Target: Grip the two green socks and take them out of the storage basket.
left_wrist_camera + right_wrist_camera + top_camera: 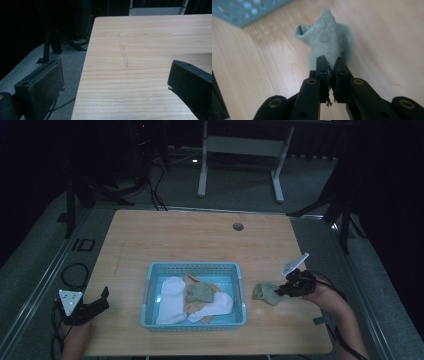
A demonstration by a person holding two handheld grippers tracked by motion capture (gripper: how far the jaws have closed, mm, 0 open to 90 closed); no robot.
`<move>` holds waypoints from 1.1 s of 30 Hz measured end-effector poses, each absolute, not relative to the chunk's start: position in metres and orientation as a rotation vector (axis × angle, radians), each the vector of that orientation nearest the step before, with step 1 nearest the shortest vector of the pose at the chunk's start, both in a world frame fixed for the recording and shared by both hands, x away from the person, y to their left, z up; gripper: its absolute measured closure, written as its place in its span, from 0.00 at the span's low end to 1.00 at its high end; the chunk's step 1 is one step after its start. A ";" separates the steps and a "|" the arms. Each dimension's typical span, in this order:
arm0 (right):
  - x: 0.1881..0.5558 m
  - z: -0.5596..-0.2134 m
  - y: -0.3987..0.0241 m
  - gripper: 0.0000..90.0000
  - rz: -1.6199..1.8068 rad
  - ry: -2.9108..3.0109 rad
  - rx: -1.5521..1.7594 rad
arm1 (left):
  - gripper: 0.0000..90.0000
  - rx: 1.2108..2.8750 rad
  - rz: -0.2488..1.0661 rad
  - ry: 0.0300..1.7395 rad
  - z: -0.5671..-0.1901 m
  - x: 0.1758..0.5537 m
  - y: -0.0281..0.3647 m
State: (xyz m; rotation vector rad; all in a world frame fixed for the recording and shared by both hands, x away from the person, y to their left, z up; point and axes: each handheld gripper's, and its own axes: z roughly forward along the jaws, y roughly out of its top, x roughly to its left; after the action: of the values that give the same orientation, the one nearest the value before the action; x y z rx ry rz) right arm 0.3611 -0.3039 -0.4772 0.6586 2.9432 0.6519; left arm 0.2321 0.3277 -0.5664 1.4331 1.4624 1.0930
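Between right hand-held gripper (331,65) jaws: green sock (325,37)

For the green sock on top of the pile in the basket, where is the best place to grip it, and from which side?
Pinch the raised fold at the middle of the green sock, coming straight down from above: it lies uppermost on the pile, and the basket walls block a sideways approach.

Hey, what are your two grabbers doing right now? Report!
Right gripper shut on green sock, low over table beside blue basket. Left gripper open, holding nothing, at table's left edge. Nothing in the way.
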 end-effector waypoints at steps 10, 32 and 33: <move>0.367 -0.507 -0.297 0.78 0.638 2.955 0.727 | 0.00 1.432 1.092 1.461 -0.566 0.232 0.328; 0.363 -0.436 -0.266 0.42 0.752 2.939 0.661 | 0.00 1.433 1.087 1.459 -0.566 0.232 0.328; 0.362 -0.434 -0.264 0.42 0.750 2.942 0.652 | 0.00 1.434 1.087 1.458 -0.566 0.232 0.328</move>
State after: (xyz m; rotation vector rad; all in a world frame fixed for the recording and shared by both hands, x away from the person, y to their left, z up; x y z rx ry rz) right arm 0.3623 -0.2637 -0.4338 0.6515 2.9419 0.7500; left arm 0.2320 0.3279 -0.5664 1.4335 1.4584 1.0867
